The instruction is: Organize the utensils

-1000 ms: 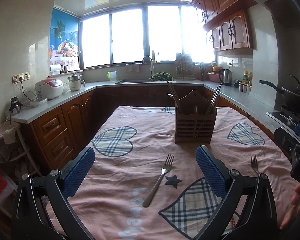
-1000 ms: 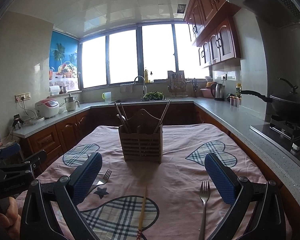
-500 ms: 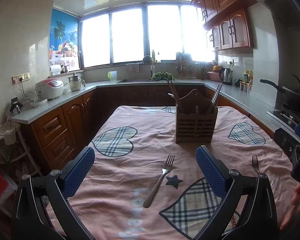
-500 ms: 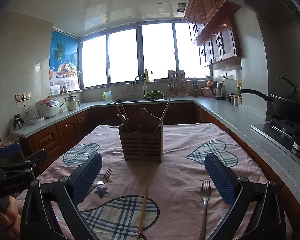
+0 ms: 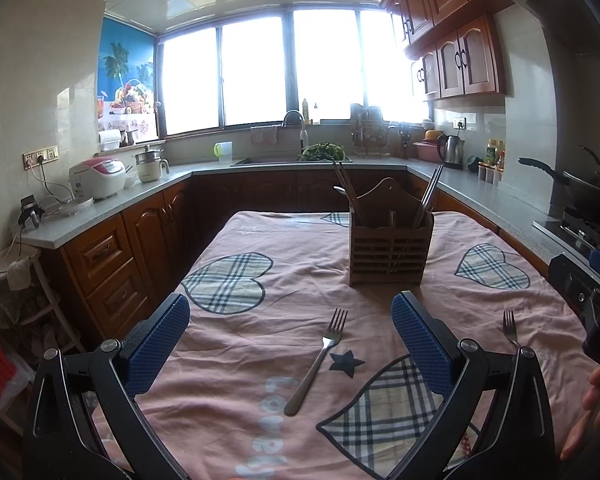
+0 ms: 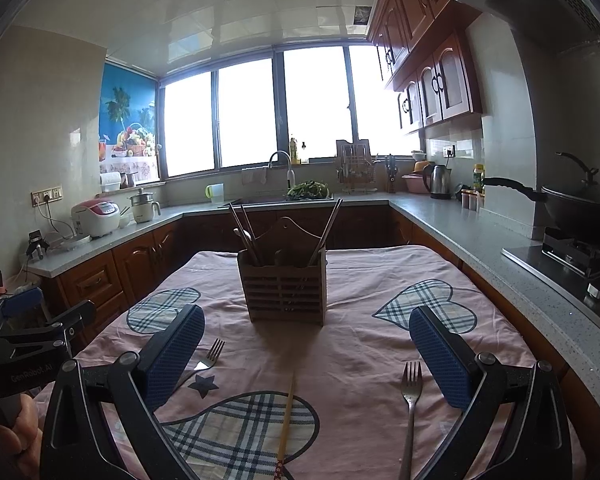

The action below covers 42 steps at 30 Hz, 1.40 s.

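A slatted wooden utensil holder point(image 5: 389, 248) point(image 6: 286, 288) stands mid-table with chopsticks and a spoon in it. A metal fork point(image 5: 318, 360) lies on the pink cloth between my left gripper's fingers; my left gripper point(image 5: 290, 336) is open and empty above it. A second fork point(image 6: 410, 408) point(image 5: 510, 326) lies near my right gripper's right finger. A wooden chopstick point(image 6: 286, 424) lies between the right fingers. My right gripper point(image 6: 306, 344) is open and empty. The first fork's tines point(image 6: 212, 354) show by its left finger.
The table carries a pink cloth with plaid hearts point(image 5: 228, 284). Grey counters run around the room: a rice cooker point(image 5: 98, 178) on the left, a sink point(image 5: 276, 160) at the back, a wok on a stove point(image 6: 580, 216) on the right.
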Each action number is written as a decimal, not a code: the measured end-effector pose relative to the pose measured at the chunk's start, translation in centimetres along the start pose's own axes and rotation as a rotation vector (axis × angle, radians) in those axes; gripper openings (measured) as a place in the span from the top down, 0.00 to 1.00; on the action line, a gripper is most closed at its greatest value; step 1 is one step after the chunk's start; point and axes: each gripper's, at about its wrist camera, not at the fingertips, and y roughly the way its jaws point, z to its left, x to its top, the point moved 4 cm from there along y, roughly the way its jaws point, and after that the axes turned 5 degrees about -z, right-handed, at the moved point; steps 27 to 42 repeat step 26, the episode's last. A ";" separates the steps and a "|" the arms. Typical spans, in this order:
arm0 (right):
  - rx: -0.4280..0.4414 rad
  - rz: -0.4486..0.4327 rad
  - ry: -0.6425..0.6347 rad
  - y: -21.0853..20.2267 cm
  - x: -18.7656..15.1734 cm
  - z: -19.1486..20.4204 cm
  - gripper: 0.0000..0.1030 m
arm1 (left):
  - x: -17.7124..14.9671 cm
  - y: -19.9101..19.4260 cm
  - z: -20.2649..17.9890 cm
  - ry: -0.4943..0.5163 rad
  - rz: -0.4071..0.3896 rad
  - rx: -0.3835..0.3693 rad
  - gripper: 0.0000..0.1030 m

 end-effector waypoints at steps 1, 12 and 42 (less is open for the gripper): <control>-0.001 0.000 0.000 0.0 0.0 0.0 0.00 | 0.0 0.0 0.0 0.000 0.000 -0.001 0.00; 0.001 0.001 0.003 0.1 0.0 0.0 0.00 | 0.0 0.2 -0.2 0.001 0.005 -0.006 0.00; -0.002 0.015 0.010 0.6 -0.3 0.1 0.00 | 0.1 1.1 -0.5 -0.014 0.009 -0.041 0.00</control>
